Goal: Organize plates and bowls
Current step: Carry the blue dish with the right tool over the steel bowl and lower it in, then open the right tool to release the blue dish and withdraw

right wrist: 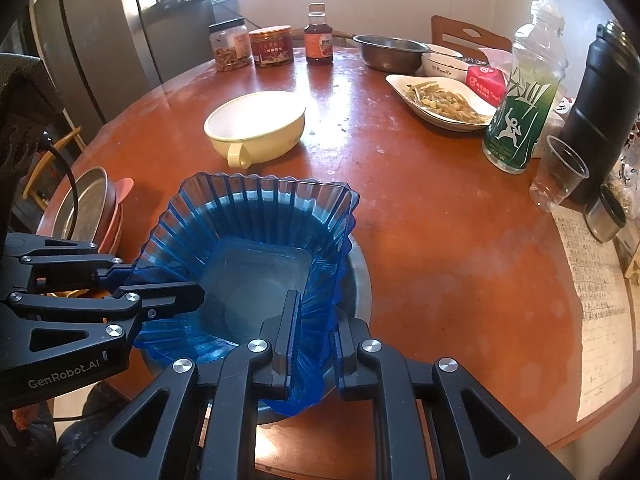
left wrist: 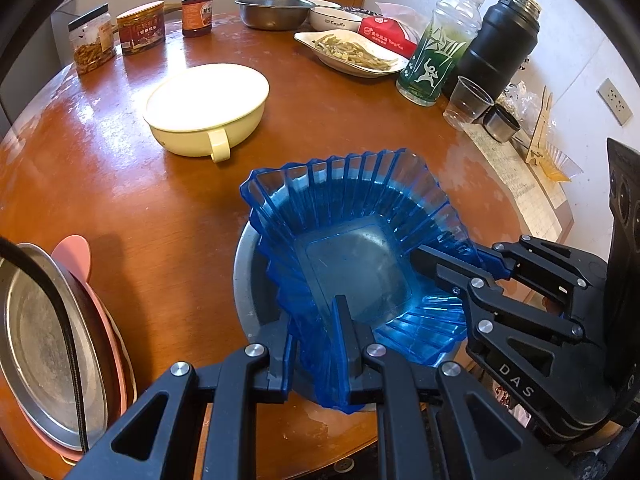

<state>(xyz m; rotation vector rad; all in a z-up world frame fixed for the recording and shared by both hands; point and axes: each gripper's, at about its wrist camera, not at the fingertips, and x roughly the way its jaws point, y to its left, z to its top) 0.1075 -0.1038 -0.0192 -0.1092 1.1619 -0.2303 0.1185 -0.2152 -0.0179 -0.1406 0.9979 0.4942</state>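
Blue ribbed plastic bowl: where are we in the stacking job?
Done: a steel plate lies on pink plates at the table edge. In hand: the blue ribbed plastic bowl sits in a steel basin, left gripper and right gripper both clamped on its rim. Left: the cream handled bowl stands alone.

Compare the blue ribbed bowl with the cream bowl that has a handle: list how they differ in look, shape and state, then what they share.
1. The blue ribbed bowl is see-through; the cream bowl is opaque.
2. The blue bowl is squarish with fluted walls; the cream bowl is round, smooth and has a handle.
3. The blue bowl sits in a metal bowl, its rim clamped by the left gripper and right gripper; the cream bowl stands alone, untouched.

Both are upright and look empty.
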